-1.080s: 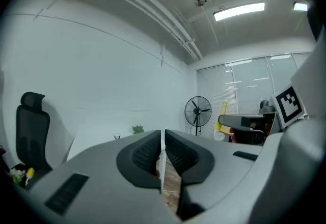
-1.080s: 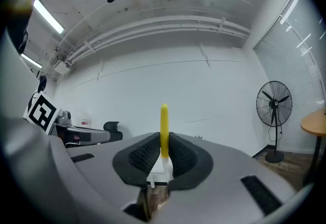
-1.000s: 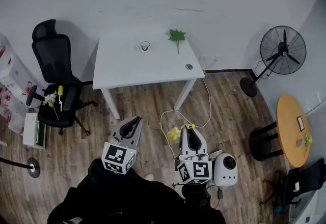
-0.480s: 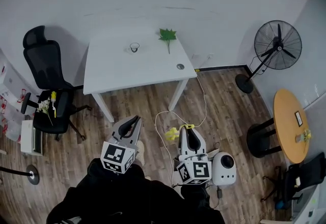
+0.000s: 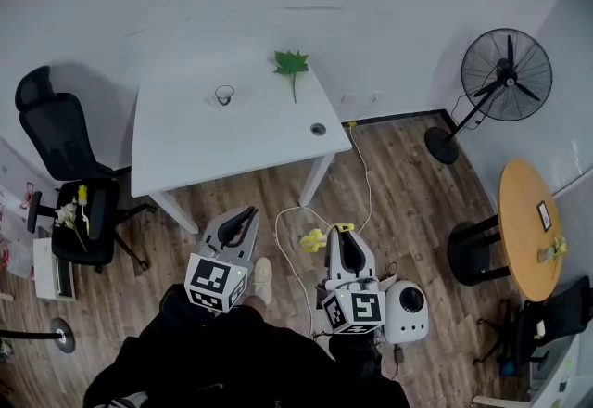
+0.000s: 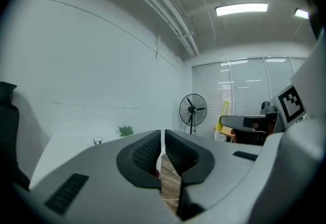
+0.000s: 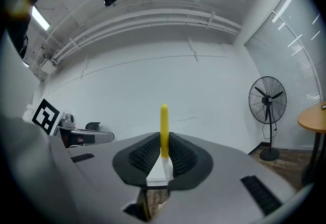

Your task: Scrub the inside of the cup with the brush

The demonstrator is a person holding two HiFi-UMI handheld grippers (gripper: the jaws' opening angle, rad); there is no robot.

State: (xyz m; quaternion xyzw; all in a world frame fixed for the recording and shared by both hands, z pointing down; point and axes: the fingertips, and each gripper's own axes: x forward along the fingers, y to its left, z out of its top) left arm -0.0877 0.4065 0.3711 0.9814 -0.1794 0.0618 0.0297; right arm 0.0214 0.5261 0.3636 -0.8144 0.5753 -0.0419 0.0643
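White table (image 5: pixel 208 145), green leaf (image 5: pixel 291 63), office chair (image 5: pixel 57 133), fan (image 5: pixel 507 73)

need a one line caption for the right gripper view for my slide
Right gripper shut on an upright yellow brush handle, with a standing fan off to the right.

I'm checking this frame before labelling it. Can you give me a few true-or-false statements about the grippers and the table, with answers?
1. The right gripper is clamped on a yellow brush. True.
2. The left gripper holds the cup. False: its jaws are shut with nothing between them, and the cup stands on the white table.
3. A green leaf lies on the table near the cup. True.
4. The brush is inside the cup. False: it is in the right gripper, well short of the table.
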